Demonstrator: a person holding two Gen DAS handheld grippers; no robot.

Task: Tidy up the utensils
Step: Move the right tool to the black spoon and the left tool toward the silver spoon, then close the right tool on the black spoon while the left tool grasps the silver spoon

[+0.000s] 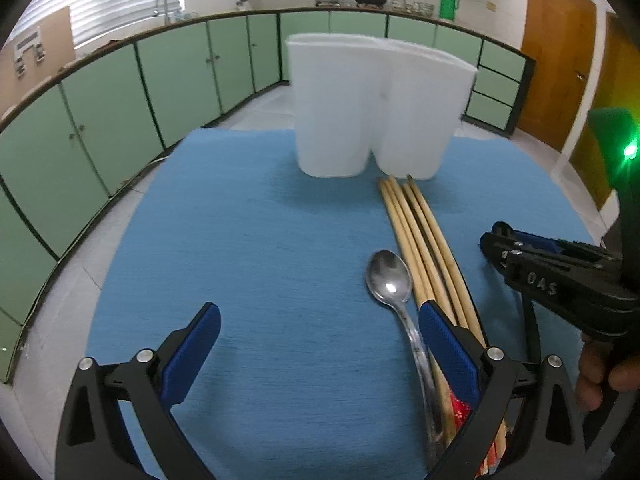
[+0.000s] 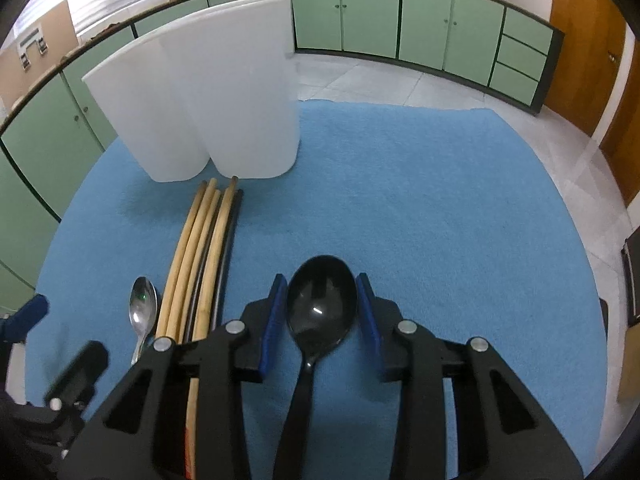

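I read the step in hand as picking up the black spoon (image 2: 322, 300) with my right tongs (image 2: 322, 312). Its bowl lies between the two blue pads (image 2: 274, 320), jaws narrowed to about the bowl's width. A sliver of mat shows on the right side, so I cannot say the pads are pressing yet; I count it as not gripped.

To do this well, I judge:
- finish the squeeze on the widest part of the bowl, or slide back to the neck, since the smooth rounded bowl could pop out forward;
- lift straight up before swinging toward the white holder (image 2: 208, 92), keeping the handle clear of the chopsticks (image 2: 200, 248);
- tip the handle downward over a compartment, bowl up.

Left tongs (image 1: 320, 352): wide apart, holding nothing, hovering over the mat on the near side of the white holder. One pad (image 1: 450, 350) sits over the steel spoon (image 1: 389, 280) handle and the chopsticks; whether it touches them I cannot tell.

Layout, relative to the white holder: the chopsticks run from its base toward me, tips just beside it. The steel spoon lies alongside them, further from the holder. The black spoon is on the chopsticks' other side, well apart from the holder.

Surface: blue mat (image 2: 440, 200) on the bench, slightly fuzzy. Room: kitchen, green cabinets (image 1: 120, 112), wooden door (image 1: 560, 60), tiled floor.
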